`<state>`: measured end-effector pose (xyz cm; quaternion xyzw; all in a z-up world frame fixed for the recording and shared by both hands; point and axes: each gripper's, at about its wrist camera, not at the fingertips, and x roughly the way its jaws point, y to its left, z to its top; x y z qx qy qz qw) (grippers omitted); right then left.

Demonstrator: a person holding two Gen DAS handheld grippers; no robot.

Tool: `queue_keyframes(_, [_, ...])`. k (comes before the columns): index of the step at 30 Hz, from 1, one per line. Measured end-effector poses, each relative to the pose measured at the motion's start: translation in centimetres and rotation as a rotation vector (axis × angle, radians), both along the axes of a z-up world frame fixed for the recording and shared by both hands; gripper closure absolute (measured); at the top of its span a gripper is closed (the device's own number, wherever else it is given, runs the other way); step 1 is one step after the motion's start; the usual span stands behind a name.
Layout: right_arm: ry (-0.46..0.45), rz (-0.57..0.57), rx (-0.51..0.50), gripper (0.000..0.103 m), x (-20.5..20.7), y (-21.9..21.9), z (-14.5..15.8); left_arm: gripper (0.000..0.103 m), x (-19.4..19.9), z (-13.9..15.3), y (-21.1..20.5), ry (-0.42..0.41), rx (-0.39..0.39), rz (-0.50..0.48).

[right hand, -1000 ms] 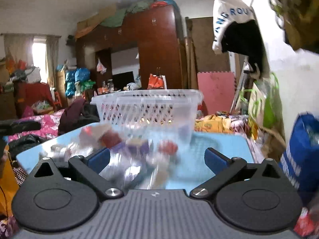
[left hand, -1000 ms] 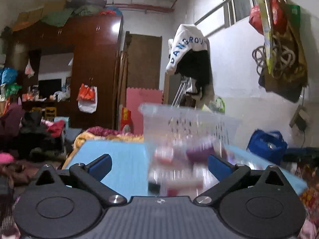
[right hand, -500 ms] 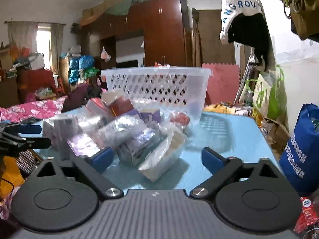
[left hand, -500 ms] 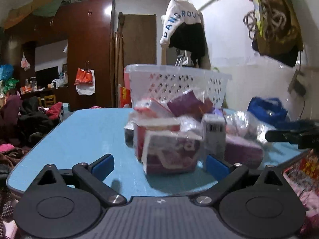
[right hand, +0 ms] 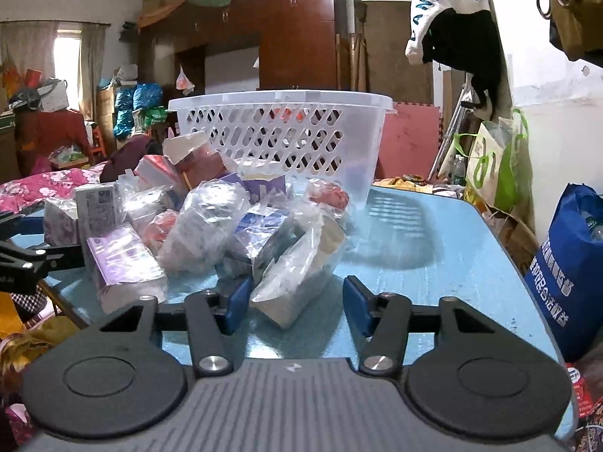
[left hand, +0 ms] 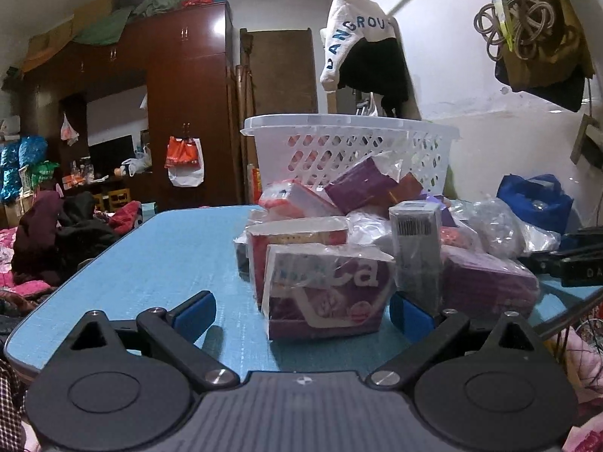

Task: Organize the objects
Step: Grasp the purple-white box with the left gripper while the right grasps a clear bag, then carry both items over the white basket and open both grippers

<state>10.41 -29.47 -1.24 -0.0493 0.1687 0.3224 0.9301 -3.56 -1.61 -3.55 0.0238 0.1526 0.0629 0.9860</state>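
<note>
On the light-blue rectangular table (left hand: 162, 256), the near left corner and left edge show in the left wrist view, with a broad bare strip of tabletop left of the goods; in the right wrist view the bare area lies right of the goods, running to the table's right edge, beyond which a blue fabric shopping bag (right hand: 573, 263) stands.

One white perforated plastic basket (right hand: 279, 128) stands upright at the far side of the table, touching or just behind a heap of plastic-wrapped boxes and packets (left hand: 377, 233); the heap holds more than ten pieces, too overlapped for an exact count.

Left gripper (left hand: 301, 316), black with blue pads: jaws wide apart, low over the near table edge. One purple-and-white film-wrapped carton (left hand: 328, 293) stands between the fingers, its right side just beside the right pad; the left pad is well apart from it.

Right gripper (right hand: 294, 301), same build: jaws have just been closing and now stand narrow. One clear plastic bag with a pale boxed content (right hand: 297, 275), tilted at the near edge of the heap, lies between the fingers; the left pad is at or against it, while a gap remains at the right pad. One pale lilac wrapped box (right hand: 124, 263) lies just left of this gripper.
</note>
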Motion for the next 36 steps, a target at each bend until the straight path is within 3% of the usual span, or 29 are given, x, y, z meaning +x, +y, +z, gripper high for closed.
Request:
queue_keyframes(2, [-0.003,0.003,0.000,0.052,-0.1,0.0,0.0,0.015,0.1,-0.1,-0.2,0.002,0.005,-0.005])
queue_keyframes(4, [0.000,0.006,0.004,0.059,-0.1,-0.1,0.1,0.033,-0.3,-0.1,0.0,0.000,-0.012,-0.036])
queue_keyframes(24, [-0.073,-0.048,0.025,0.062,-0.4,-2.1,2.6,0.033,-1.9,4.5,3.5,-0.131,-0.087,-0.009])
queue_keyframes(30, [-0.147,0.013,0.098,0.062,0.3,-1.3,7.2,0.033,0.3,9.3,3.4,-0.203,-0.127,-0.074])
queue_keyframes(34, [-0.218,0.063,0.105,0.062,2.2,1.2,11.5,0.033,4.8,13.8,3.2,-0.218,-0.169,-0.123])
queue_keyframes(36, [-0.229,0.083,0.098,0.062,3.9,3.1,13.5,0.033,7.4,15.4,2.7,-0.211,-0.150,-0.138])
